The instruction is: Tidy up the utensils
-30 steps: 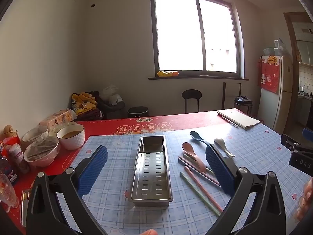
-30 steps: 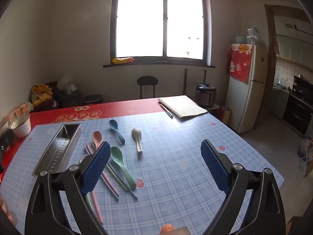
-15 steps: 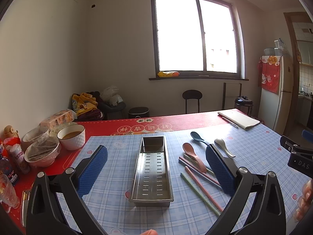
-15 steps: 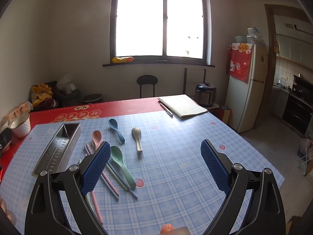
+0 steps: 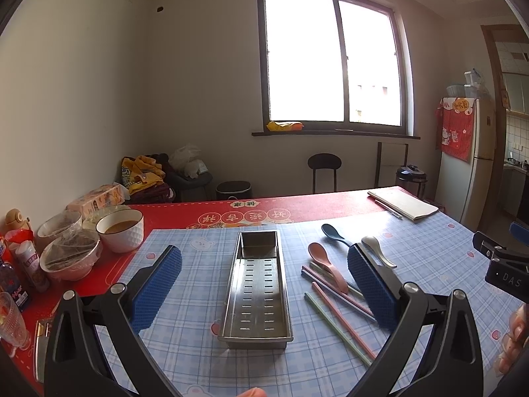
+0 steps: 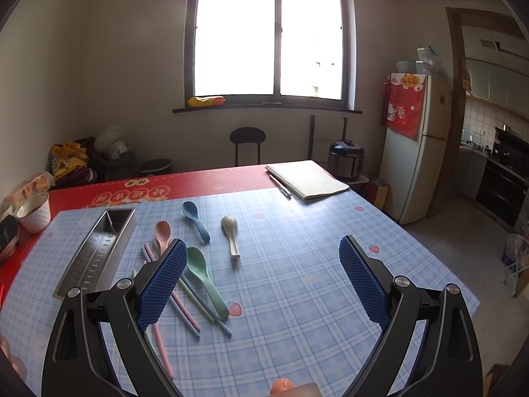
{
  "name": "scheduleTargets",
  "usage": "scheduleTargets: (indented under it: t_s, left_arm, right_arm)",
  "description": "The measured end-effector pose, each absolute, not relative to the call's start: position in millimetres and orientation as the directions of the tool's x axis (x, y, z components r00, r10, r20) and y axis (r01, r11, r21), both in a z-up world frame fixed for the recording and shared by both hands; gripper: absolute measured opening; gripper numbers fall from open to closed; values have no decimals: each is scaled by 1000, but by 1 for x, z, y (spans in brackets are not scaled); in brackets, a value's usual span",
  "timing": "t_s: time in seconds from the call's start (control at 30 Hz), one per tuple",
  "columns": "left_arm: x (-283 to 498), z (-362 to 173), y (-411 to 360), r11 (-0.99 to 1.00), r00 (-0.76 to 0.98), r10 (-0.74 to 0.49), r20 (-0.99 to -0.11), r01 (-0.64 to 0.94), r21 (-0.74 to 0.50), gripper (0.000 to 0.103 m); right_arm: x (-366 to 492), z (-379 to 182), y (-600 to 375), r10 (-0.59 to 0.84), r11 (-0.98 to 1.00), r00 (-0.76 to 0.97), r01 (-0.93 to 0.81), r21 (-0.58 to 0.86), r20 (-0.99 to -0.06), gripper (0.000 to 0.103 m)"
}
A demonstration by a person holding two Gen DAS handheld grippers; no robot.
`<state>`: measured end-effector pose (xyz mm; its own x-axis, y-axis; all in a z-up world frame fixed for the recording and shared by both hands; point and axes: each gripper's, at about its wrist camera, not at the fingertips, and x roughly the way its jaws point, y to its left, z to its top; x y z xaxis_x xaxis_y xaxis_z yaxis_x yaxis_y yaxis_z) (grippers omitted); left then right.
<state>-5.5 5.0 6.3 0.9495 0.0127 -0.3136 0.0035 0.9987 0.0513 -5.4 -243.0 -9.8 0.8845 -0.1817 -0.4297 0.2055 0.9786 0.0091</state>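
Left gripper [image 5: 264, 281] spread wide, empty, above metal tray [image 5: 257, 292] | tray on checked cloth [image 6: 314, 264], slots bare | pink spoon [image 6: 163, 234], blue spoon [image 6: 195, 220], green spoon [image 6: 205, 276], grey spoon [image 6: 230, 233], chopsticks [image 6: 185, 307] loose beside tray | right gripper [image 6: 259, 281] spread wide, empty.

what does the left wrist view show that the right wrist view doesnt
Only the left wrist view shows the plastic-covered bowls, bottles and a glass at the table's left edge, plus the metal tray's full slotted floor.

Only the right wrist view shows the whole green spoon, which the left view hides, and the kitchen stove.

Both show the tray, pink spoon, blue spoon, grey spoon, chopsticks, notebook and white bowl. Both pairs of fingers are open and empty.
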Motion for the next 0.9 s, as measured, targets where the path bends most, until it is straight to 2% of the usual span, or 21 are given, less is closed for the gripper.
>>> scheduleTargets:
  t_s: [0.9]
  left_arm:
    - [-8, 12, 12, 999, 949, 17, -314, -1, 50, 98]
  right_arm:
    - [-7, -8, -243, -182, 978, 884, 208, 15, -432, 90]
